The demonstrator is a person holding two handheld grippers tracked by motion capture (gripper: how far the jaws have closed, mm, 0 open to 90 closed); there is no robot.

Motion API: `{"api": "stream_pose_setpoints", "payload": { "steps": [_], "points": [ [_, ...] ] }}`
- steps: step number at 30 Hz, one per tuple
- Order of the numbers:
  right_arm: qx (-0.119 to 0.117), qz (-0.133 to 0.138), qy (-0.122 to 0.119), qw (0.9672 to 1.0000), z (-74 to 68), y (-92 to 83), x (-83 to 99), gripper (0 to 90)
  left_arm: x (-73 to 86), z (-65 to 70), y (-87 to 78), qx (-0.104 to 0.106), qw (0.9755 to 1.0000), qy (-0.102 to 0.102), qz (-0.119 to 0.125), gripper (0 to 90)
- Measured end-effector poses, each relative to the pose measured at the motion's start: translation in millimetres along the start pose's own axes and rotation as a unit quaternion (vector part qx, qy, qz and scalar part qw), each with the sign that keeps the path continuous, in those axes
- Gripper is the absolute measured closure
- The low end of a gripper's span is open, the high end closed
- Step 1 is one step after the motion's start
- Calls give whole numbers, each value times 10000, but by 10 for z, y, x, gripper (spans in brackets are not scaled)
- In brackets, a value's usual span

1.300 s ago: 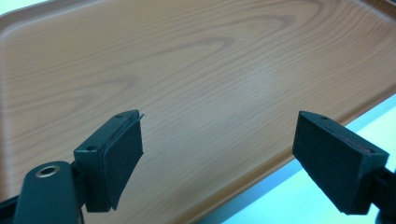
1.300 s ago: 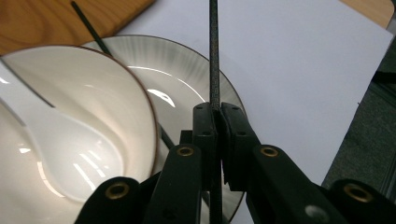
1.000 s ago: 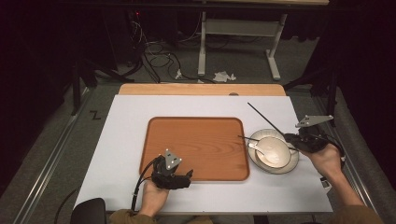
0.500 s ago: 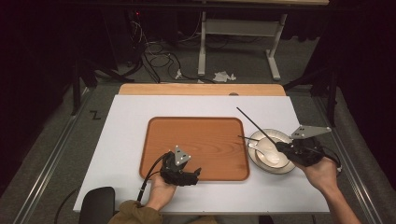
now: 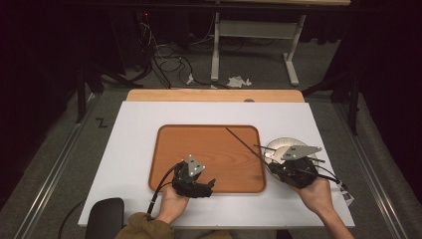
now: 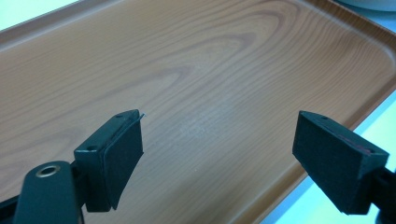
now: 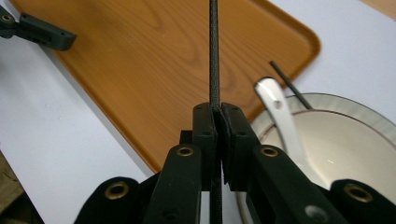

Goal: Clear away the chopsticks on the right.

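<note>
Chopstick (image 7: 214,51), thin and black, clamped between the shut jaws of the right gripper (image 7: 218,122); its free end slants out over the wooden tray (image 5: 209,144), as the high view shows (image 5: 244,143). Not yet laid down.

Second chopstick (image 7: 289,85), same make, resting across the rim of the bowl (image 7: 359,140) beside a white spoon (image 7: 280,116); both untouched by either tool.

Bowl (image 5: 278,145), white with a dark rim line, standing on the white table (image 5: 134,134) just off the tray's right edge, partly under the right gripper (image 5: 293,167).

Left gripper (image 6: 219,154), jaws spread wide and holding nothing, hovering low over the tray's near part; seen from above near the tray's front edge (image 5: 194,181).

Tray surface bare.

Progress, as a judgement: early. One chopstick is lifted, nothing has reached the tray; the held stick, its mate, the spoon and perhaps the bowl remain to be moved.
</note>
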State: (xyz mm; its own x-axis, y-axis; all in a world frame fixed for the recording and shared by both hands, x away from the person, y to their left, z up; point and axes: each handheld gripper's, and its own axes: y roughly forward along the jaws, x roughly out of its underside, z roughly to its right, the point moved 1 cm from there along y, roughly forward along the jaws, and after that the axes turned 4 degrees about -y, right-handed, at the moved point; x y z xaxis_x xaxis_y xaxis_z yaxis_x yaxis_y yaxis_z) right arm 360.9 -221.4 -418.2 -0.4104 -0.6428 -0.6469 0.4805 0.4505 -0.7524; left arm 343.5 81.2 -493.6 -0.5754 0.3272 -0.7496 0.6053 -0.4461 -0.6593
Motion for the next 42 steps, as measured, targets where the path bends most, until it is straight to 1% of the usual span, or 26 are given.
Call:
{"api": "stream_pose_setpoints", "payload": {
  "steps": [1, 2, 5, 6, 8, 9, 10, 11, 12, 14, 15, 18, 19, 21, 25, 29, 31, 32, 34, 35, 37, 38, 41, 42],
  "points": [
    [4, -33, -10, 10000, -44, 77, -3, 863, 1, 3, 2, 3, 10000, -1, -6, 164],
    [4, -33, -10, 10000, -44, 77, -3, 863, 1, 3, 2, 3, 10000, -1, -6, 164],
    [24, -136, -26, 9999, -107, 227, 9, 863, 4, 8, 5, 13, 10000, 19, -21, 165],
    [62, -255, -79, 9996, -144, 334, 12, 863, 7, 16, 9, 3, 10000, 28, -31, 165],
    [67, -384, -160, 9991, -170, 432, 11, 863, 11, 21, 6, -6, 10000, 61, -44, 165],
    [89, -439, -140, 9989, -180, 475, 11, 863, 13, 21, 2, -8, 10000, 66, -44, 165],
    [89, -439, -140, 9989, -180, 475, 11, 863, 13, 21, 2, -8, 10000, 66, -44, 165],
    [82, -520, -141, 9985, -185, 555, 13, 863, 18, 15, -6, -5, 10000, 55, -34, 164],
    [82, -520, -141, 9985, -185, 555, 13, 863, 18, 15, -6, -5, 10000, 55, -34, 165],
    [68, -599, -148, 9981, -188, 623, 13, 862, 25, 7, -16, -23, 10000, 37, -30, 165],
    [79, -627, -167, 9979, -187, 690, 13, 862, 29, 4, -22, -32, 10000, 34, -31, 165],
    [104, -690, -178, 9974, -183, 739, 7, 861, 45, -1, -32, -55, 10000, 8, -33, 165],
    [53, -703, -172, 9974, -175, 764, 5, 861, 51, -5, -34, -64, 10000, 5, -43, 165],
    [32, -754, -159, 9970, -163, 838, 5, 861, 66, -11, -43, -101, 9999, -21, -53, 164],
    [17, -826, -161, 9965, -165, 902, 6, 860, 80, -19, -59, -112, 9999, -43, -53, 165],
    [-69, -904, -173, 9957, -154, 981, 22, 855, 96, -28, -83, -143, 9999, -73, -45, 165],
    [-90, -935, -159, 9955, -152, 986, 25, 850, 98, -30, -85, -146, 9999, -77, -45, 165],
    [-81, -952, -137, 9953, -156, 992, 27, 839, 100, -32, -85, -150, 9998, -77, -47, 165],
    [-61, -972, -172, 9951, -145, 995, 35, 820, 98, -34, -81, -146, 9999, -79, -49, 165],
    [-42, -987, -98, 9951, -134, 983, 47, 819, 93, -33, -70, -144, 9999, -75, -55, 165],
    [-37, -974, -73, 9952, -128, 980, 53, 823, 92, -29, -66, -142, 9999, -65, -63, 165],
    [3, -975, -92, 9952, -123, 977, 64, 839, 94, -19, -65, -135, 9999, -40, -75, 165],
    [48, -983, -112, 9951, -120, 979, 64, 846, 96, -17, -68, -138, 9999, -31, -75, 165],
    [64, -988, -59, 9951, -122, 979, 60, 847, 96, -18, -70, -134, 9999, -38, -69, 165]
  ]
}}
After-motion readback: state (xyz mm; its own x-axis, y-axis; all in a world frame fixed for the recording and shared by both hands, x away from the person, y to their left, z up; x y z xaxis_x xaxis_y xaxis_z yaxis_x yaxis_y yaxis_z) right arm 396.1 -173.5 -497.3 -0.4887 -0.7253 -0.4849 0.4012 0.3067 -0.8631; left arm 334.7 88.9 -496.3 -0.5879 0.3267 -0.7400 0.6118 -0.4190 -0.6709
